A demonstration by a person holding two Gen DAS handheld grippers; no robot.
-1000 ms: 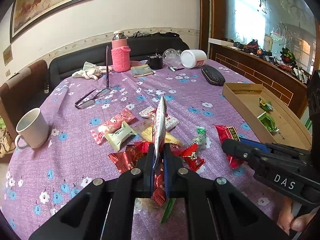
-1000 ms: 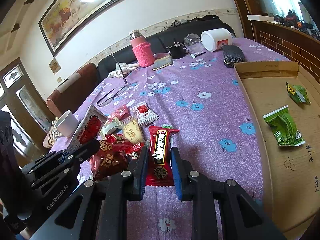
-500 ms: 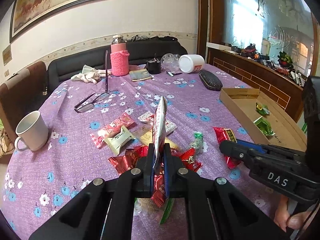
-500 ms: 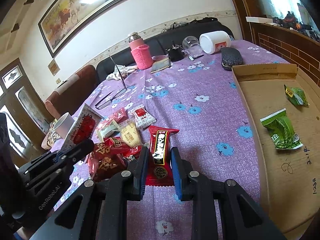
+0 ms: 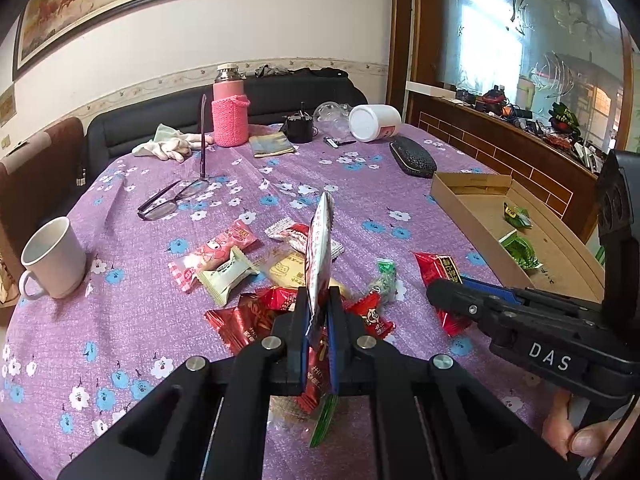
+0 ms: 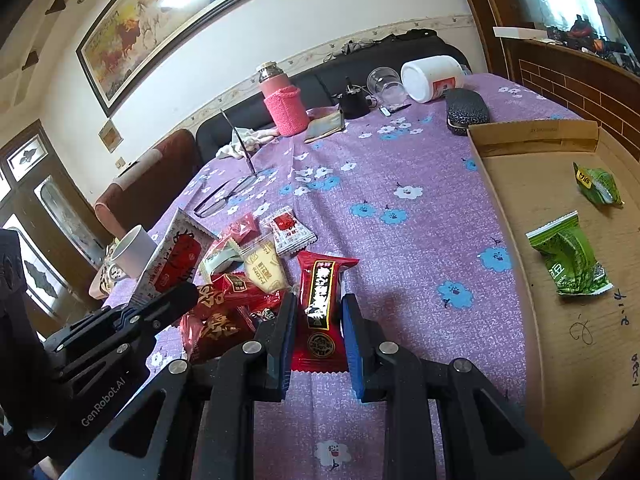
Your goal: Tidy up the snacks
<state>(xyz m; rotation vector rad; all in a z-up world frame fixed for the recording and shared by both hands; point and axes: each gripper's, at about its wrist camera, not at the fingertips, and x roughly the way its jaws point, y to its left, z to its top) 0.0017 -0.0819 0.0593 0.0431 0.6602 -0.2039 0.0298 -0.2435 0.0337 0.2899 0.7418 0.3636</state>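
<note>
**Inspector A:** Start with the snacks. Where do they stand?

**Inspector B:** Most lie in a loose pile point(image 5: 280, 280) near the desk's point(image 5: 120, 320) front edge. Two green packets point(image 6: 568, 256) are already in the cardboard tray point(image 6: 532, 140) at the right edge, so I judge the tray to be the collecting point and the job barely begun.

**Inspector A:** The left gripper point(image 5: 318, 312)?

**Inspector B:** Fingers pressed together on a white-and-red packet point(image 5: 320, 248), pinched by its lower seam. It stands on edge above the pile, clear of the other wrappers; probably held that way so it carries without dragging them.

**Inspector A:** And the right gripper point(image 6: 318, 320)?

**Inspector B:** Fingers clamped on a red packet point(image 6: 322, 300) with a black label, one at each long side. The packet looks flat and close to the cloth at the pile's right-hand side, nearest the tray. Whether it is lifted I cannot tell.

**Inspector A:** Bystanders?

**Inspector B:** A mug point(image 5: 52, 260) at the left edge and glasses point(image 5: 172, 200) behind the pile, well apart from both hands.
</note>
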